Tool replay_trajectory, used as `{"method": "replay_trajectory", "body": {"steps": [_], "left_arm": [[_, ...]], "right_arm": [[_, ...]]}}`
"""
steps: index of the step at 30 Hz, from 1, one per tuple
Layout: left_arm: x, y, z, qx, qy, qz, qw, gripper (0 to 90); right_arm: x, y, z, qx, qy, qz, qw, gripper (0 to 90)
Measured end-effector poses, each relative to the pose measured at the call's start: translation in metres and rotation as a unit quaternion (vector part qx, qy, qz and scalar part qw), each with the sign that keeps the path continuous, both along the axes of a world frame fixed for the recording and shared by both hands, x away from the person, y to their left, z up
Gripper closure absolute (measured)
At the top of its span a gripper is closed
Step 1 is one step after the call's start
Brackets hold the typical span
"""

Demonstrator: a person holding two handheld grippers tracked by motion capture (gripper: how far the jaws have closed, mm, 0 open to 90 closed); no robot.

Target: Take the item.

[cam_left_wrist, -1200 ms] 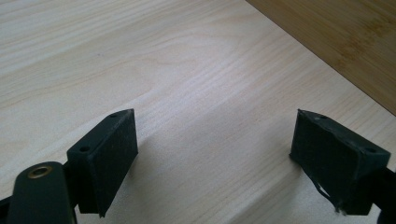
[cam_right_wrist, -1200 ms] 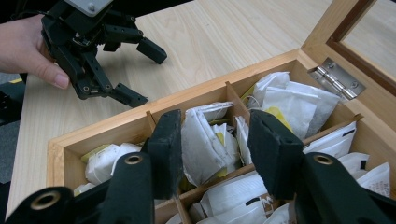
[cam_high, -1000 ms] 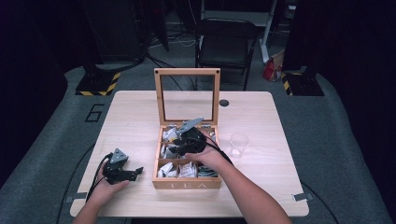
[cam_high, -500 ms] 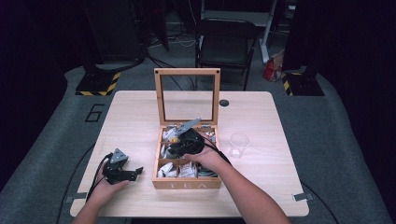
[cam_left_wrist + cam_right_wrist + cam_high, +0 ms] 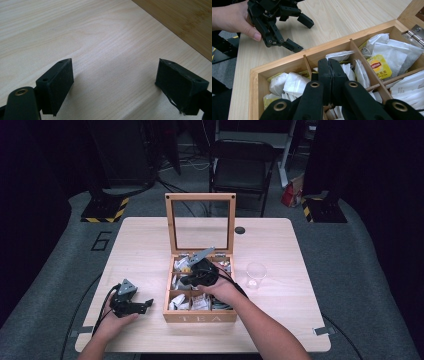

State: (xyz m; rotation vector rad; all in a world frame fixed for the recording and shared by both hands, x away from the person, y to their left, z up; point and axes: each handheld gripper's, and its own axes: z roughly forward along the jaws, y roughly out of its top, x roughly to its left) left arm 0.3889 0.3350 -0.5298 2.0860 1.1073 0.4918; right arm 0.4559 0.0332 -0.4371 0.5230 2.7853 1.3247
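Closing of the right gripper's (image 5: 329, 65) fingers (image 5: 323, 75) is the change since the earlier frame: they have just been shutting and now stand pressed together, pad to pad, over the tea box (image 5: 200, 316). Hands are otherwise placed as a second ago. Whether a tea bag (image 5: 339, 55) or its tag is pinched between the pads cannot be told from the right gripper view; no paper is seen at the seam.

Outward from the fingertips: a white tea bag lies just beyond and touching distance from the tips, in the middle compartment of the far row as that view shows it, with a divider (image 5: 362, 65) running just right of the fingers. A yellow-tagged bag (image 5: 379, 66) sits one compartment further right, near the hinge (image 5: 415, 33). More white bags are packed below-left of the fingers.

In the high view the right gripper (image 5: 199, 272) points down into the left-middle part of the box, lid (image 5: 200, 222) upright on the far side.

Left gripper (image 5: 131, 302) rests on the worktop (image 5: 145, 250) left of the box, well apart from the bags; its fingers (image 5: 56, 83) stand wide apart with bare wood between them.

Judgement: right hand is far nearer; a straight lift would show what was caught.
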Motion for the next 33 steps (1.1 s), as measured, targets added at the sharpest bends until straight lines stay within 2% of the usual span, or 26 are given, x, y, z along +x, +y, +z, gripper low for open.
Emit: {"method": "replay_trajectory", "body": {"steps": [13,25,33], "left_arm": [[0.0,0.0,0.0,0.0,0.001,0.0,1.0,14.1],[0.0,0.0,0.0,0.0,0.001,-0.001,1.0,14.1],[0.0,0.0,0.0,0.0,0.0,0.0,1.0,14.1]], "right_arm": [[-0.001,-0.001,0.006,0.007,-0.003,-0.001,1.0,89.6],[-0.002,-0.006,0.04,0.027,-0.025,-0.005,0.9993,89.6],[-0.002,-0.01,0.055,0.032,-0.037,-0.003,0.9988,89.6]]}}
